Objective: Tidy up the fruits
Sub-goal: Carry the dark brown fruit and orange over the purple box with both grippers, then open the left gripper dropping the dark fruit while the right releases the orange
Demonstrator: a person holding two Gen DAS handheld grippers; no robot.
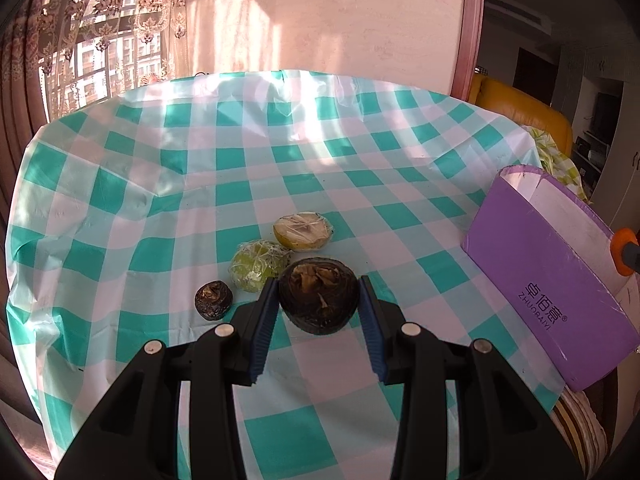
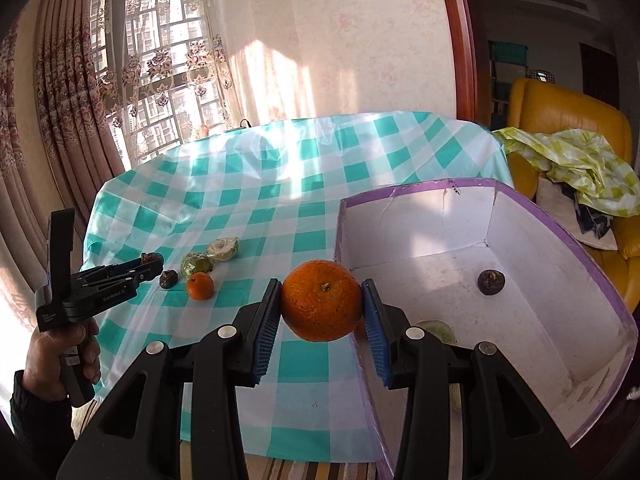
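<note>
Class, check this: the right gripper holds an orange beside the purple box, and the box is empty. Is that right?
Not quite. The right gripper does hold an orange beside the purple box, but the box is not empty: the right wrist view shows a dark fruit inside.

Pale green fruit [image 2: 438,330] in purple box [image 2: 540,196] half hidden behind right tongs [image 2: 323,308]; box corner cut off.

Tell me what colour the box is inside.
White inside, with purple rim and outer walls: the box shows best in the right wrist view.
</note>
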